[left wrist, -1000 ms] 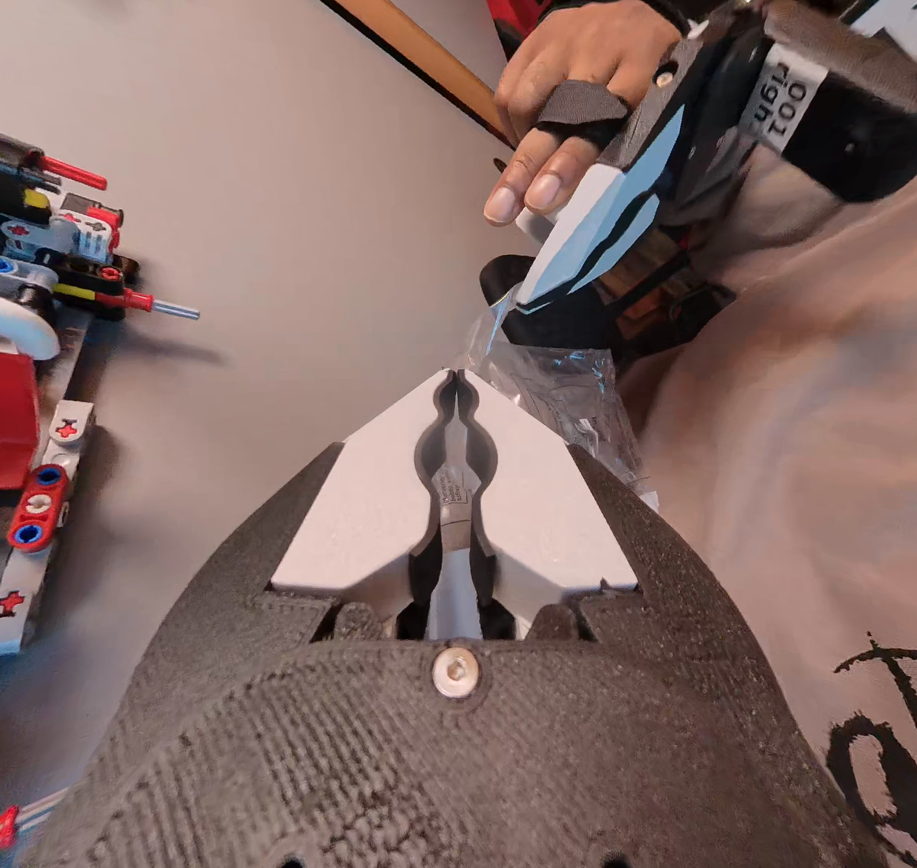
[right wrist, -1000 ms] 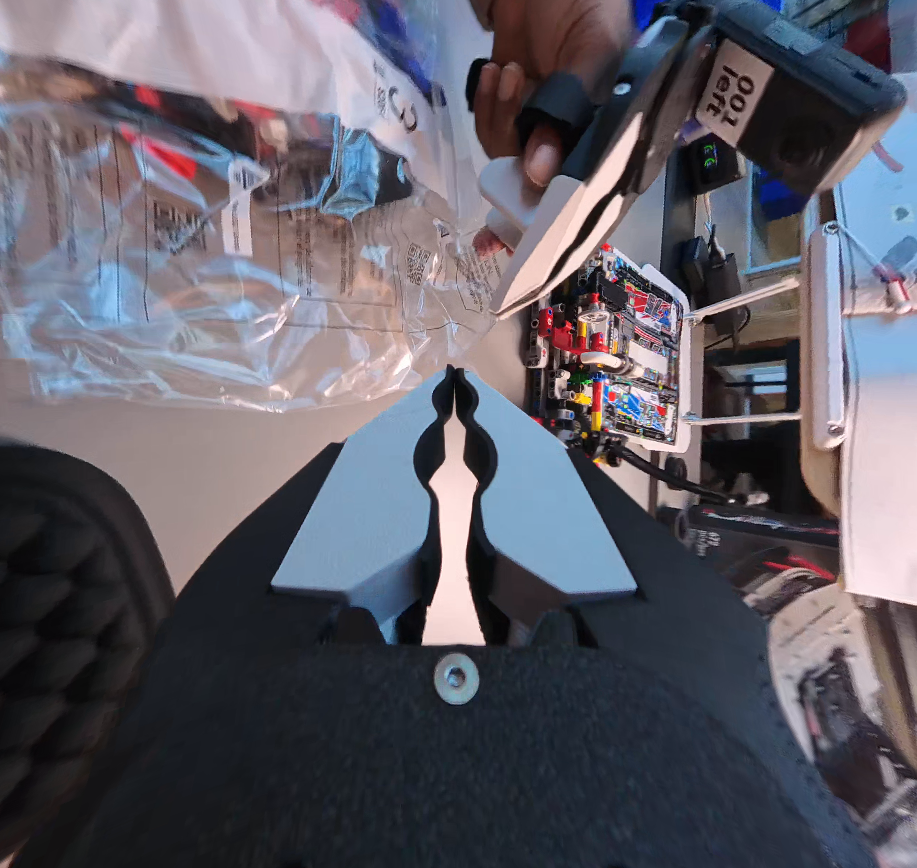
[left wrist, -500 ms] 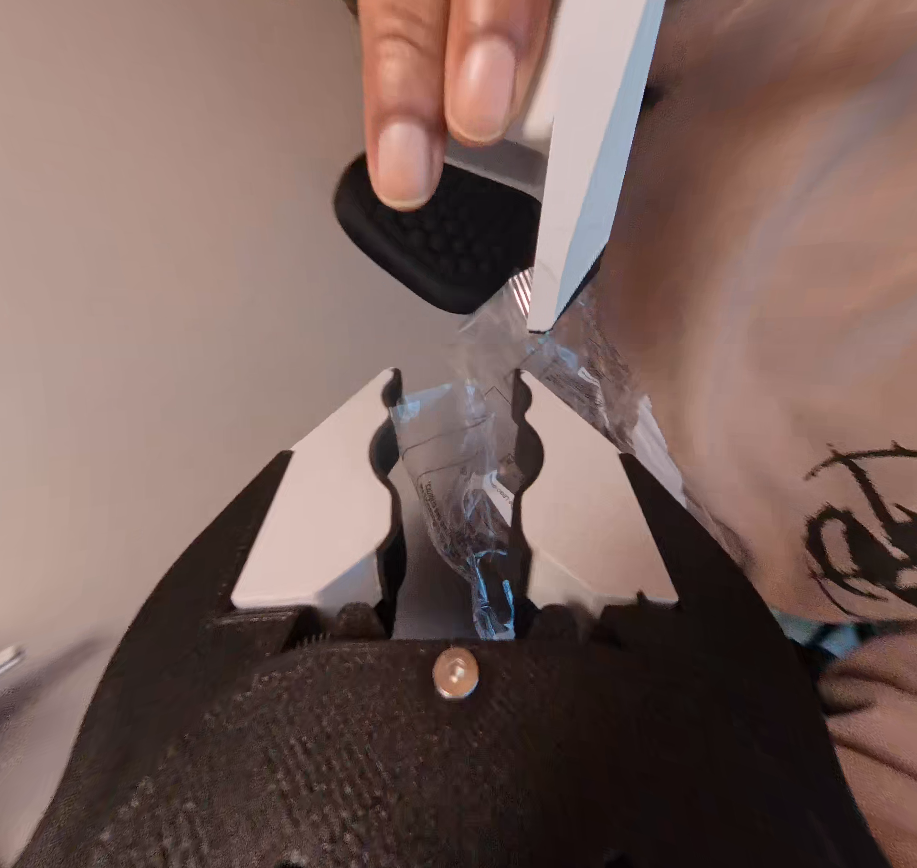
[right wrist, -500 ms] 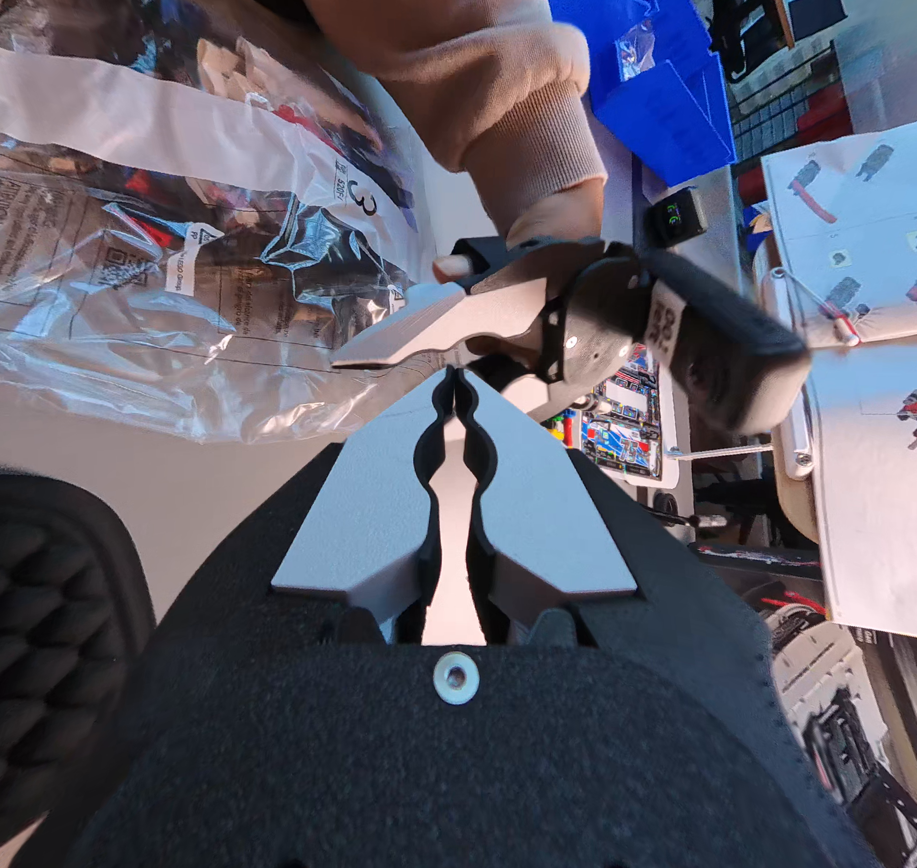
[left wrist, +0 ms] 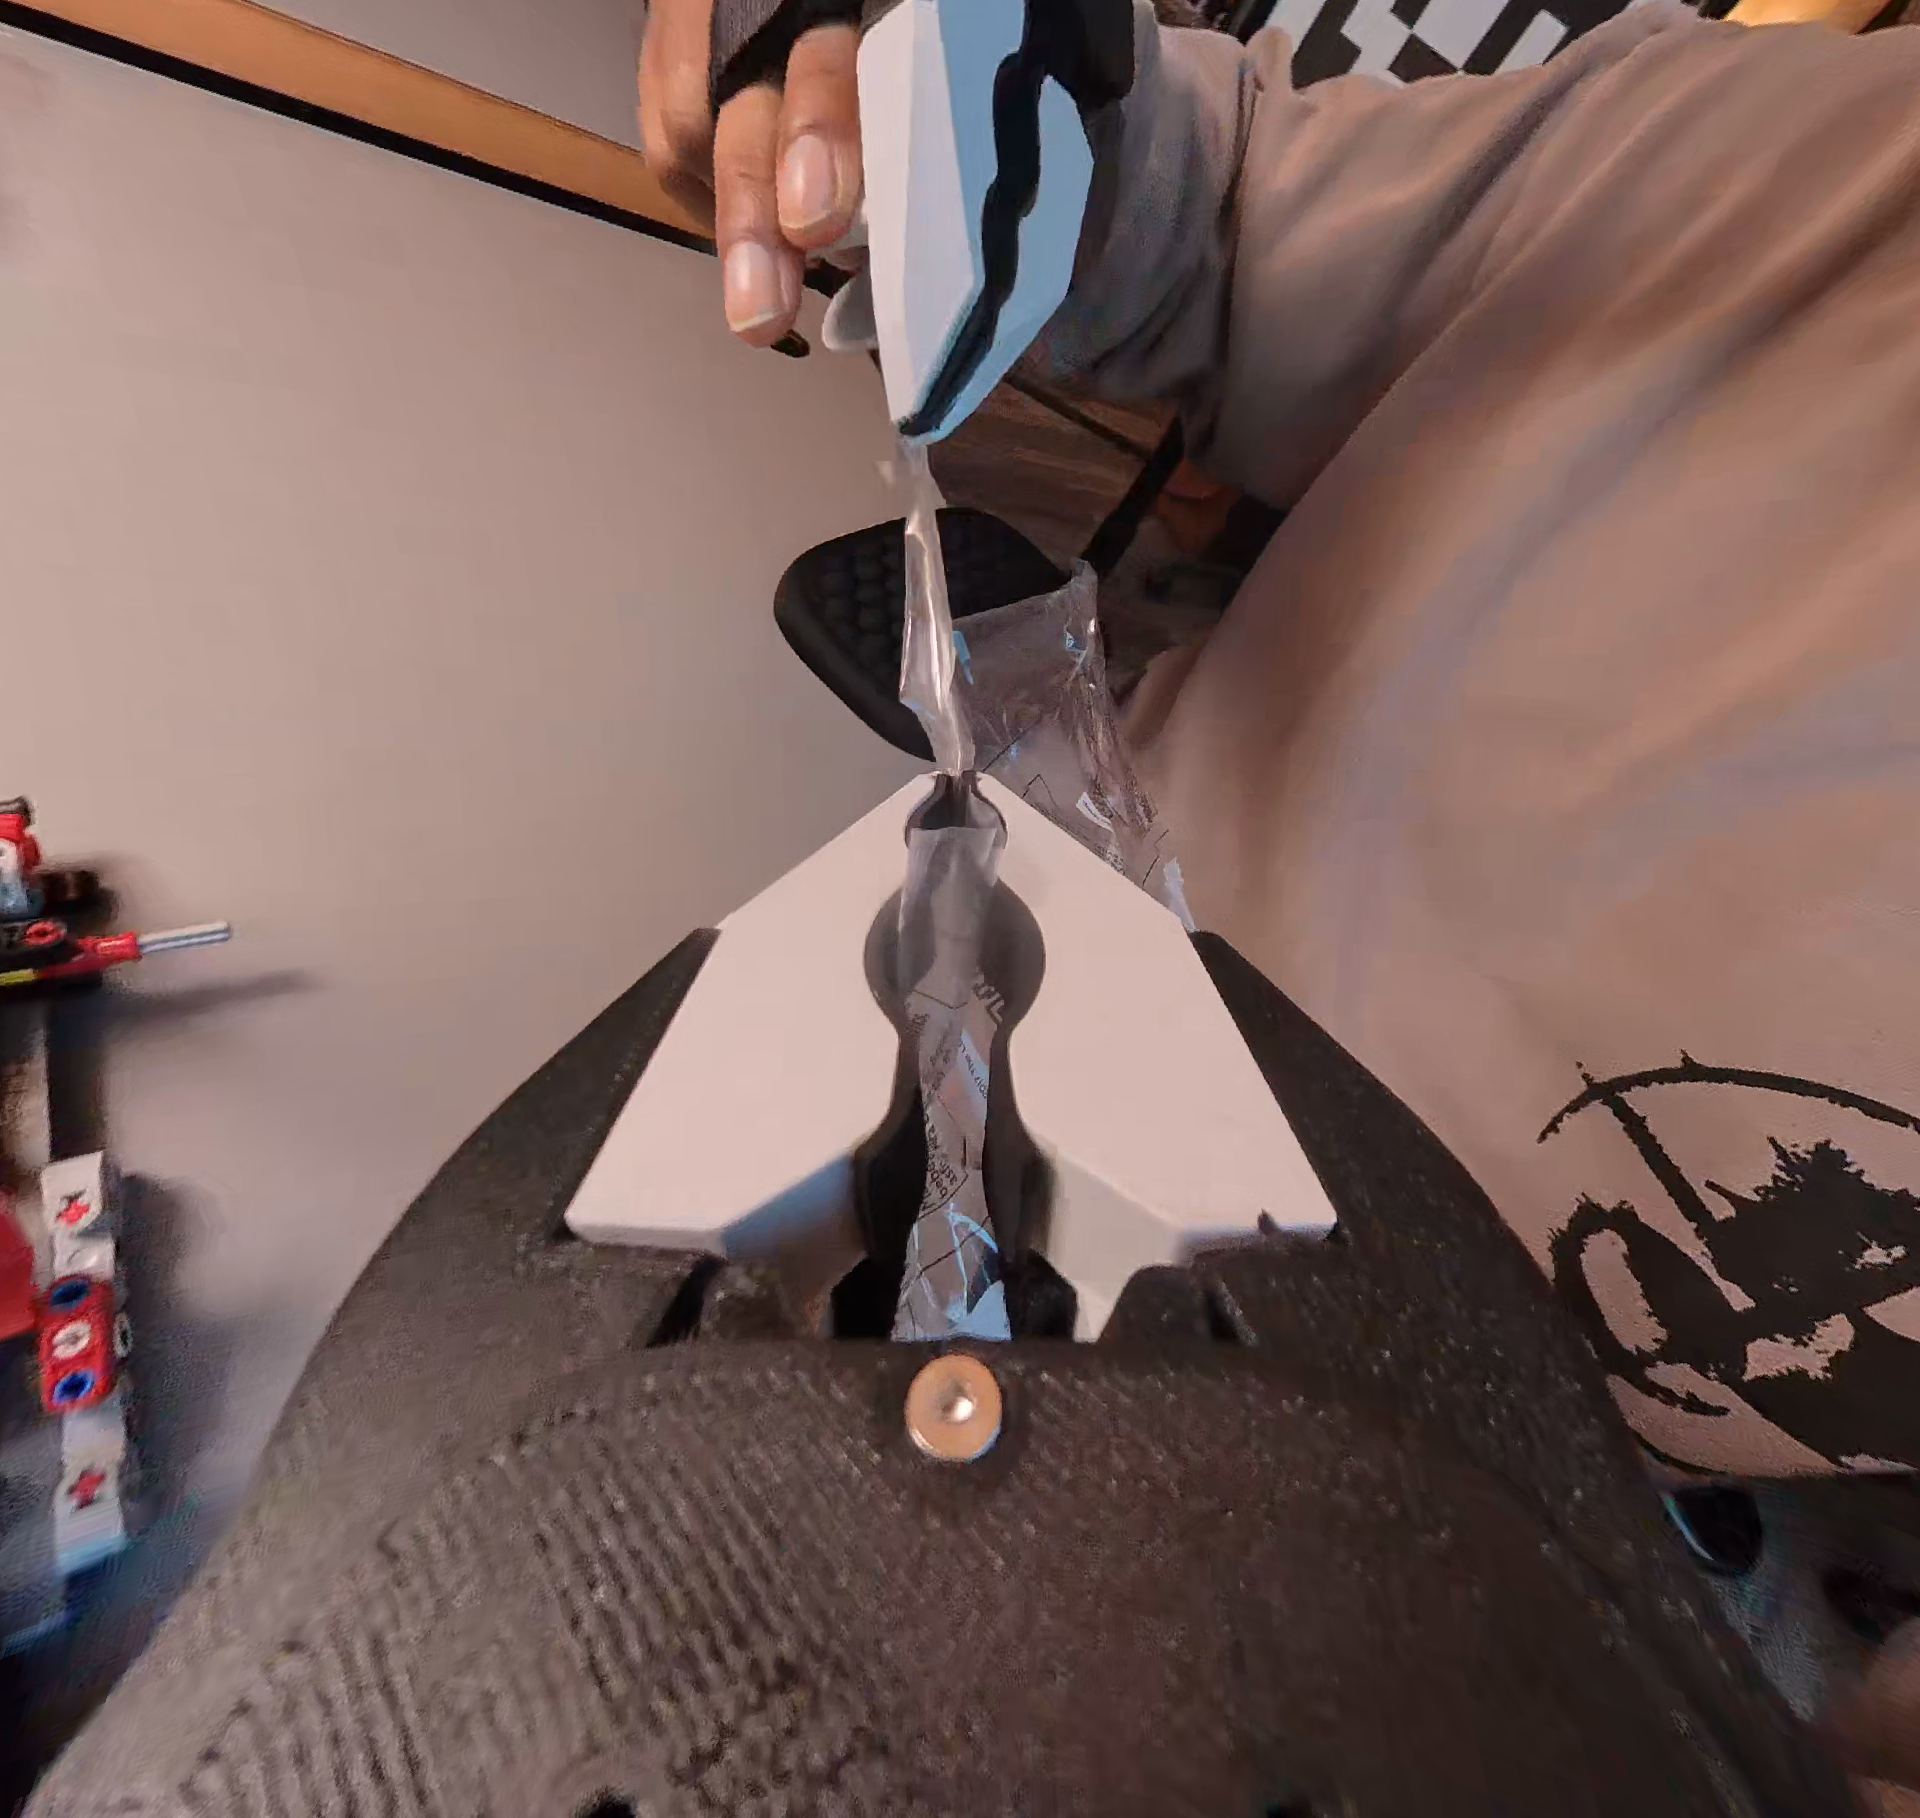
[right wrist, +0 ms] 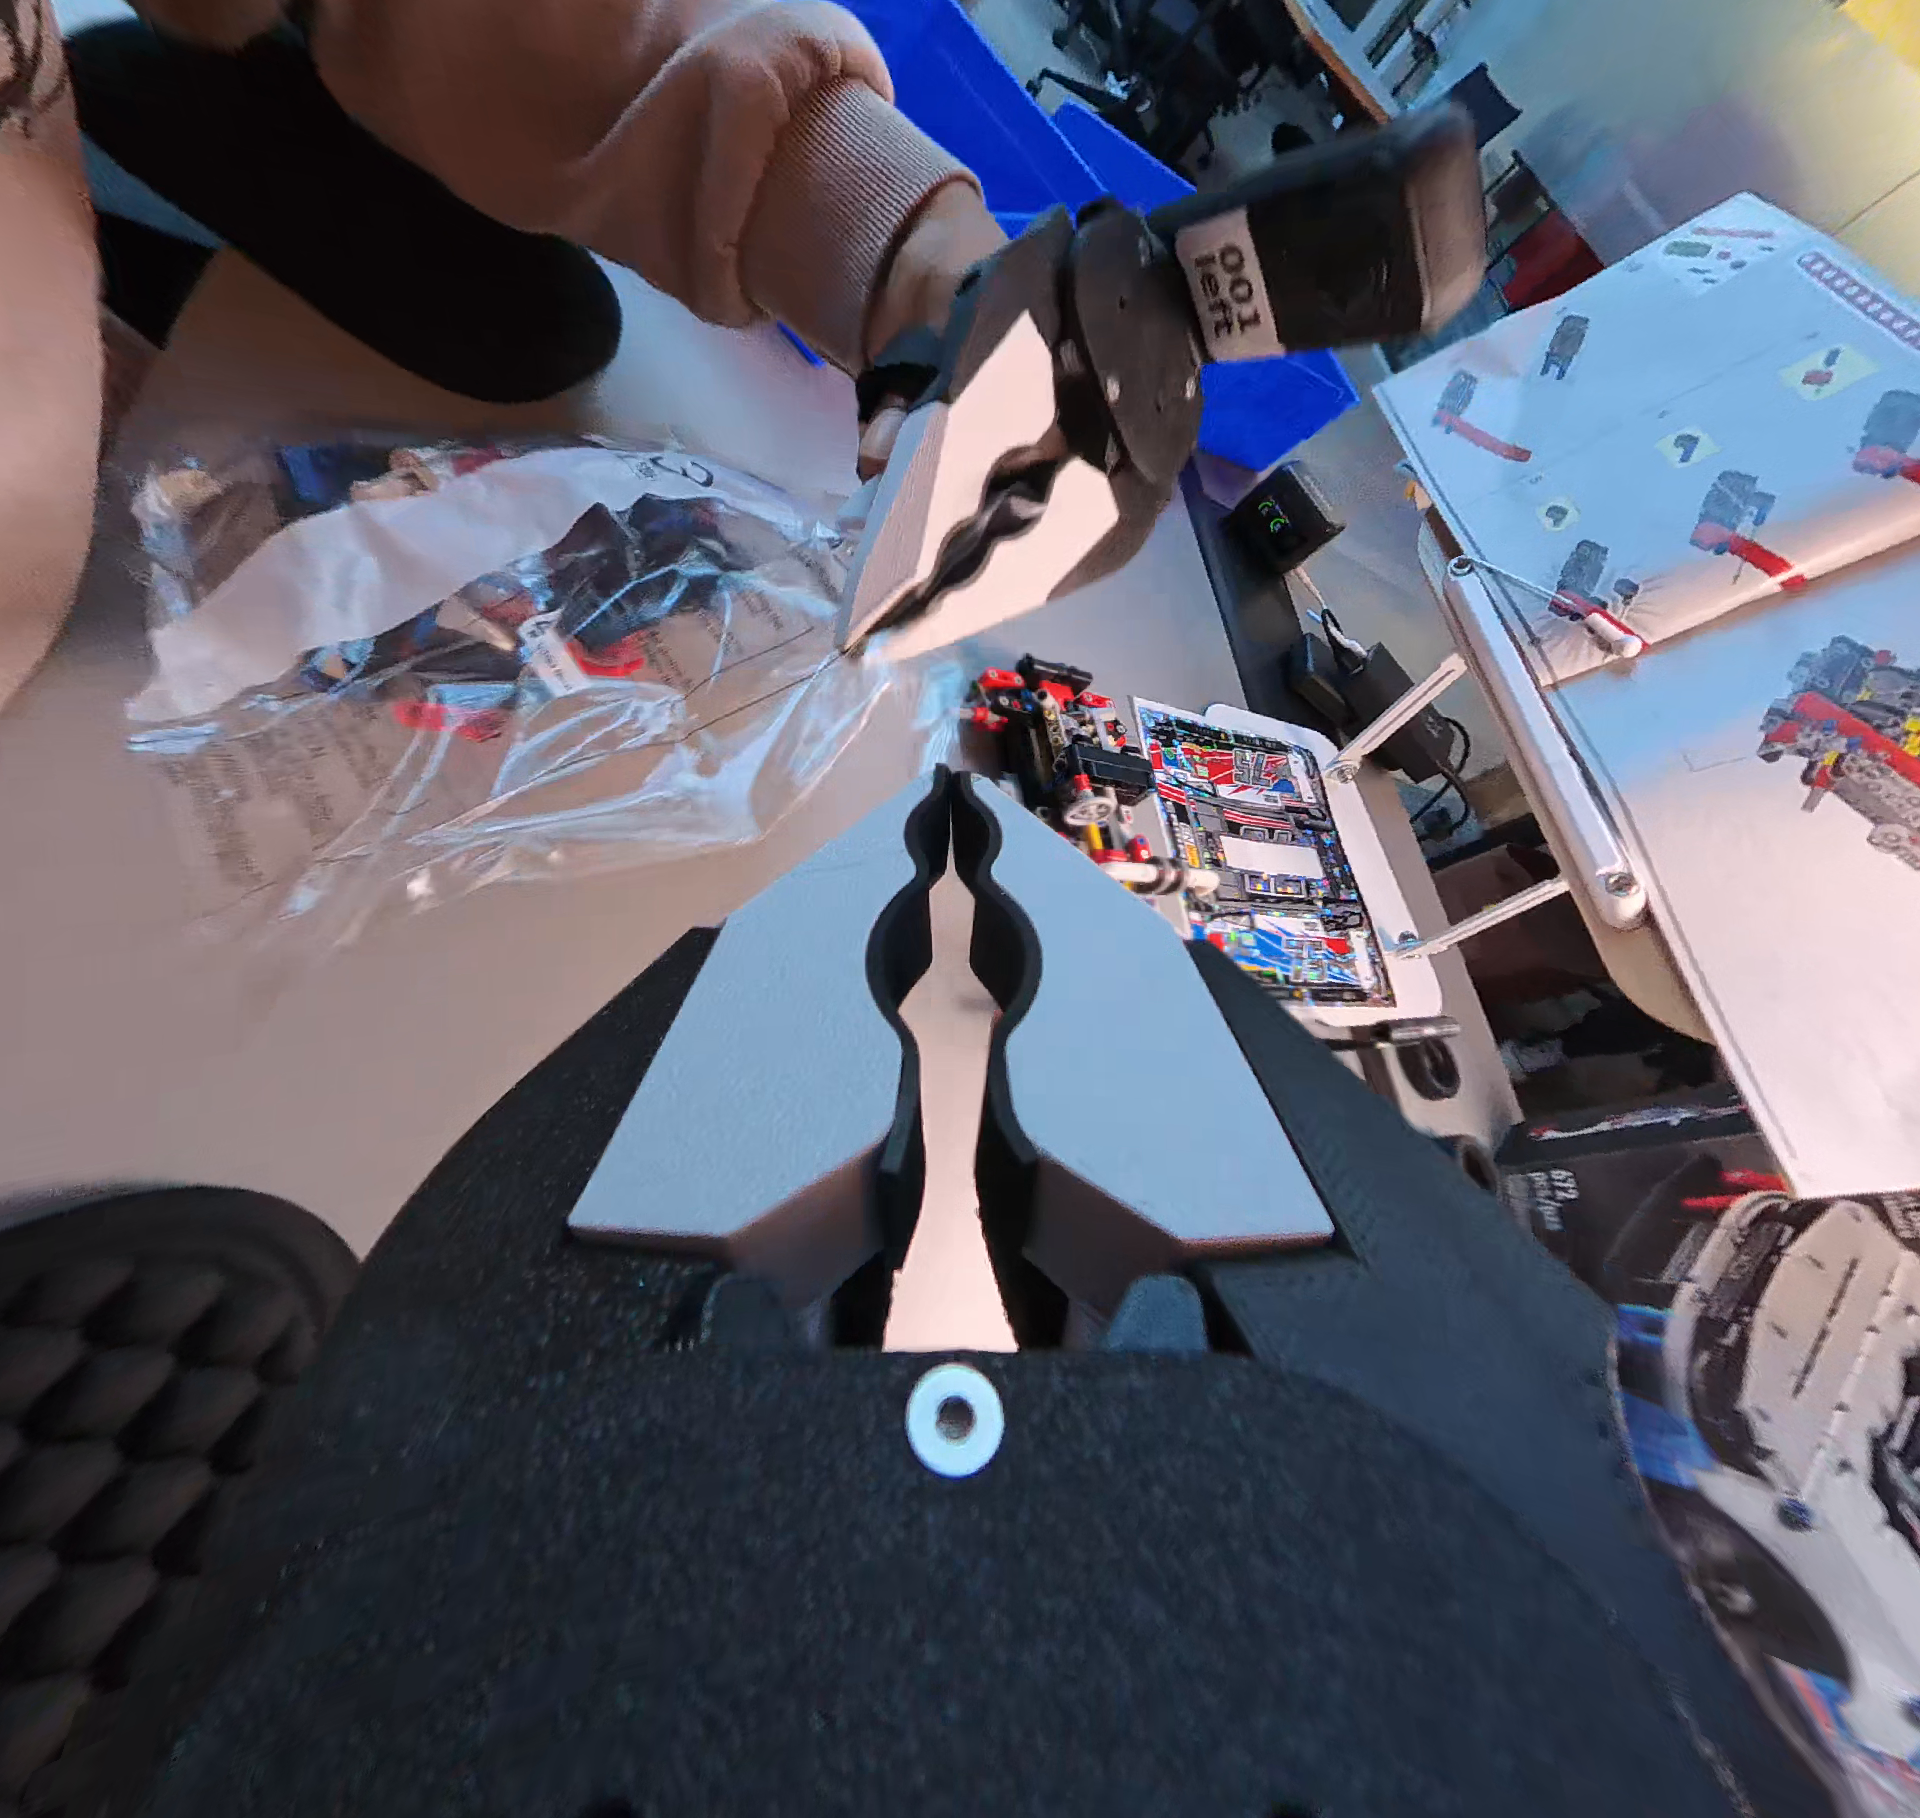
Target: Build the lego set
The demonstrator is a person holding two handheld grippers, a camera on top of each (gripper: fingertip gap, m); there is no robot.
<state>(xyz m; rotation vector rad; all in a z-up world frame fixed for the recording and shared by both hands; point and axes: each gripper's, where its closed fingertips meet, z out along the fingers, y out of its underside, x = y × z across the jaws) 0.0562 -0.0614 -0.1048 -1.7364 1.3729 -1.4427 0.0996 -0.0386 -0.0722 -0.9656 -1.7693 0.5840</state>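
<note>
The left gripper is no longer gaping as it was half a second ago. Its jaws are now pressing together on the bag, with a fold of clear film running back through the gap between them. The right gripper is now standing farther off.

Just beyond the left tips, a thin strip of film is stretching taut up to the right gripper, whose jaws are also pinching shut on it. So both are gripping the same bag at two points, and the step in hand looks like tearing it open to reach the parts.

To do that well, both pinches should be staying firm while the two are drawing apart — steadily, not in a jerk, since film stretched this thin may snap at the strip and leave the bag sealed. Pulling across the seam, not along it, should be opening a mouth. Keeping the bag low over the bench should be stopping loose parts from scattering.

Farther out, in the right wrist view, the bulk of the bag is lying crumpled on the bench with dark and red pieces inside. Past it the half-built model is sitting beside a sticker sheet — untouched for now. The manual is lying open on a stand beyond.
</note>
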